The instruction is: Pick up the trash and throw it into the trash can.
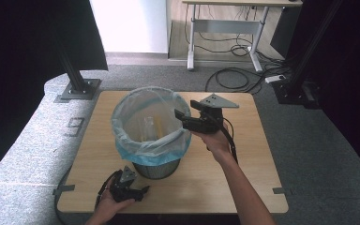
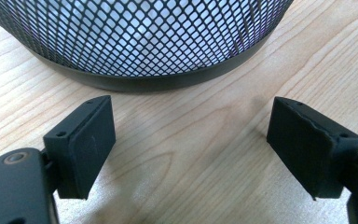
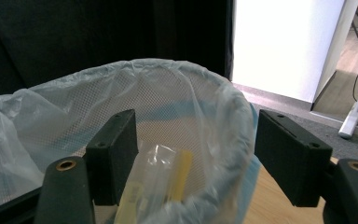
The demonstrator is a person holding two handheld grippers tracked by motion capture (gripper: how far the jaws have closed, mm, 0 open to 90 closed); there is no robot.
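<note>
A black mesh waste bin (image 1: 157, 168) stands on the wooden table (image 1: 243, 164), lined with a pale blue plastic bag (image 1: 136, 140). Clear plastic packets with yellow parts (image 3: 165, 179) lie inside the bag, also visible from above (image 1: 151, 126). My right gripper (image 1: 182, 118) hovers at the bin's right rim, jaws open and empty, pointing over the opening (image 3: 196, 163). My left gripper (image 1: 140, 192) rests low near the table's front edge, just in front of the bin's base (image 2: 168, 46), open with nothing between its jaws (image 2: 189, 140).
Black frame posts (image 1: 75, 70) stand at the back left and back right of the table. A desk with trailing cables (image 1: 234, 51) and a power strip (image 1: 276, 78) sits on the floor behind. Grey carpet surrounds the table.
</note>
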